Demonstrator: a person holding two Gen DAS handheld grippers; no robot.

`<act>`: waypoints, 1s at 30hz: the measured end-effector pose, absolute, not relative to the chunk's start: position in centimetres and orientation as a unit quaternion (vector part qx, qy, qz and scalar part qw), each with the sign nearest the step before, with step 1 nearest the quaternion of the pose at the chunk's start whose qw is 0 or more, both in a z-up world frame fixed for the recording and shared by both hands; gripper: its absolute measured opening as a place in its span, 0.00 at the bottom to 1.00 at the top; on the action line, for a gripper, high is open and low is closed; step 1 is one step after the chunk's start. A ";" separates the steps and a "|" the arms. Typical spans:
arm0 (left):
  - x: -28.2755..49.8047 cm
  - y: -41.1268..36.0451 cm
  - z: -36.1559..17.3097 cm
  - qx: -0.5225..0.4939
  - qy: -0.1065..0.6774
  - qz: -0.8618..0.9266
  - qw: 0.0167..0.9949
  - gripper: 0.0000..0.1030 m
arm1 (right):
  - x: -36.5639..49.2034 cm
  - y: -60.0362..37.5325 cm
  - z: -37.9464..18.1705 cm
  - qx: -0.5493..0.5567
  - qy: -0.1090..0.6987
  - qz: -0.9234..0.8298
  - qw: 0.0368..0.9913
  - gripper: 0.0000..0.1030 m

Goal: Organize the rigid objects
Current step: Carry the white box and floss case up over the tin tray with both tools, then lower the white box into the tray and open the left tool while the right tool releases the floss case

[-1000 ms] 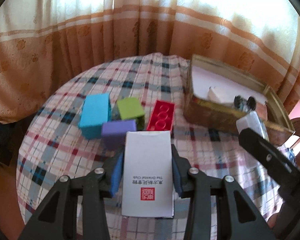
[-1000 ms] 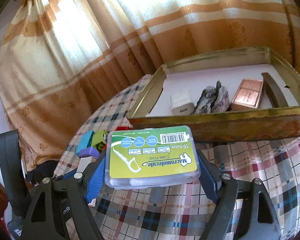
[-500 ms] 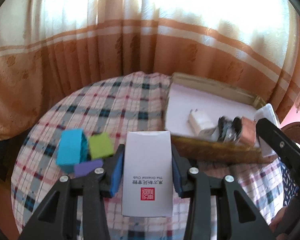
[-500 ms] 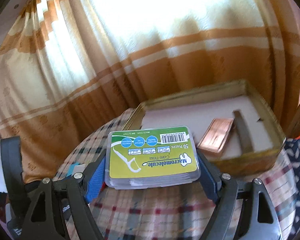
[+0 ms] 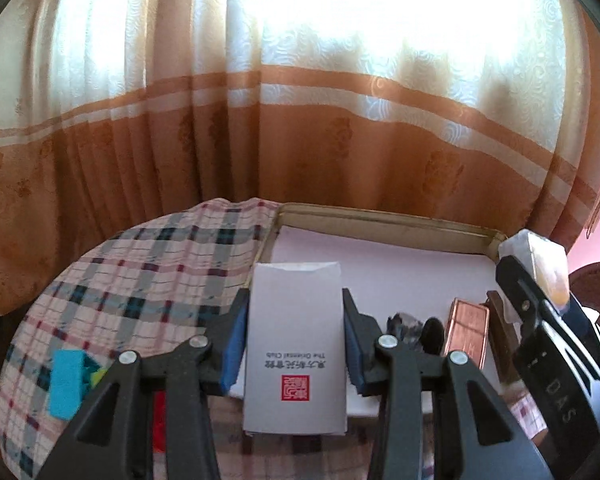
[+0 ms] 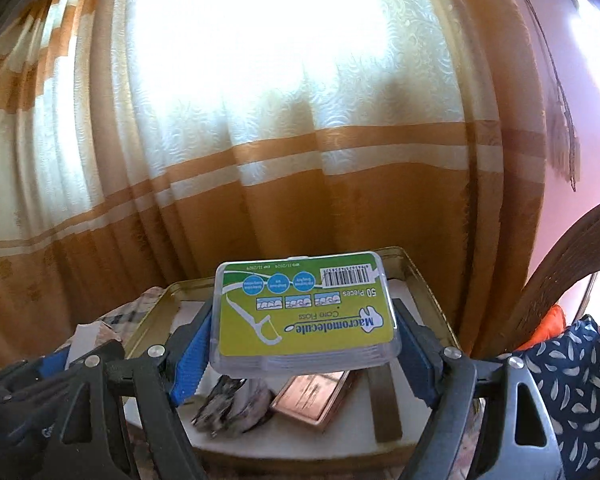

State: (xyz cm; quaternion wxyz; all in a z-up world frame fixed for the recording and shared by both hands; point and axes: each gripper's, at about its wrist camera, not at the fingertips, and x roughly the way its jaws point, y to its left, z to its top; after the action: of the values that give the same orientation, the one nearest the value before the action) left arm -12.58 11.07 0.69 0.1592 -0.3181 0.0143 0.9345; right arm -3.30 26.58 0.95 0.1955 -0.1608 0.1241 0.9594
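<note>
My left gripper (image 5: 295,344) is shut on a white card box (image 5: 295,344) with a red seal, held above the near edge of the gold tin tray (image 5: 380,218). My right gripper (image 6: 304,320) is shut on a clear floss-pick case (image 6: 304,312) with a green label, hovering over the same tray (image 6: 428,288). That case (image 5: 540,264) and the right gripper's black frame show at the right of the left wrist view. In the tray lie a copper-coloured case (image 6: 312,396), a grey crumpled item (image 6: 232,404) and a dark brown strip (image 6: 384,400).
A plaid cloth (image 5: 140,280) covers the round table. Blue (image 5: 66,384) and red (image 5: 159,420) blocks lie at its near left. Orange-and-cream curtains (image 5: 300,140) hang close behind. A wooden chair back (image 6: 560,272) and patterned fabric (image 6: 572,380) stand at the right.
Both grippers have risen and swung right over the tray with their loads. The blocks slid to the lower left of the left wrist view; the right wrist view tilted up toward the curtain.
</note>
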 end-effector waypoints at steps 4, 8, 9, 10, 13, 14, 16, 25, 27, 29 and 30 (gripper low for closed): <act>-13.6 12.4 0.4 -0.321 0.016 0.933 0.162 0.40 | -3.9 27.1 1.2 -0.154 0.117 0.959 0.206 0.81; -14.6 13.9 0.7 -0.322 0.010 0.932 0.166 0.40 | -4.2 27.9 1.4 -0.146 0.109 0.956 0.231 0.81; -14.6 14.4 0.9 -0.319 0.012 0.933 0.167 0.40 | -4.2 28.2 1.4 -0.143 0.106 0.954 0.242 0.81; -14.7 14.8 1.1 -0.314 0.014 0.934 0.168 0.40 | -4.3 28.4 1.4 -0.142 0.105 0.952 0.249 0.81; -14.9 16.2 1.6 -0.303 0.018 0.937 0.173 0.40 | -4.2 29.1 1.2 -0.139 0.098 0.947 0.272 0.81; -14.9 16.5 1.5 -0.303 0.017 0.937 0.176 0.40 | -4.3 29.2 1.1 -0.140 0.093 0.945 0.280 0.81; -14.9 17.0 1.0 -0.299 0.023 0.937 0.177 0.40 | -4.4 29.4 0.9 -0.146 0.090 0.943 0.285 0.81; -14.8 17.6 -0.7 -0.280 0.034 0.939 0.195 0.40 | -5.2 29.8 0.2 -0.163 0.084 0.941 0.285 0.81; -14.8 17.7 -0.8 -0.275 0.038 0.941 0.195 0.40 | -5.5 29.8 0.1 -0.164 0.082 0.941 0.286 0.81; -15.1 17.7 -1.0 -0.278 0.034 0.940 0.197 0.40 | -5.6 29.9 0.1 -0.166 0.084 0.940 0.286 0.81; -15.2 17.7 -1.1 -0.279 0.034 0.939 0.196 0.40 | -5.7 30.0 0.0 -0.167 0.086 0.940 0.286 0.81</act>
State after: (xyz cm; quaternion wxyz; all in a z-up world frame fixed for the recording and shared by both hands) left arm -15.24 17.72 -1.08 0.1960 -0.2790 0.0336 0.9395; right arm -5.70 30.02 0.00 0.2862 -0.1672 0.0862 0.9395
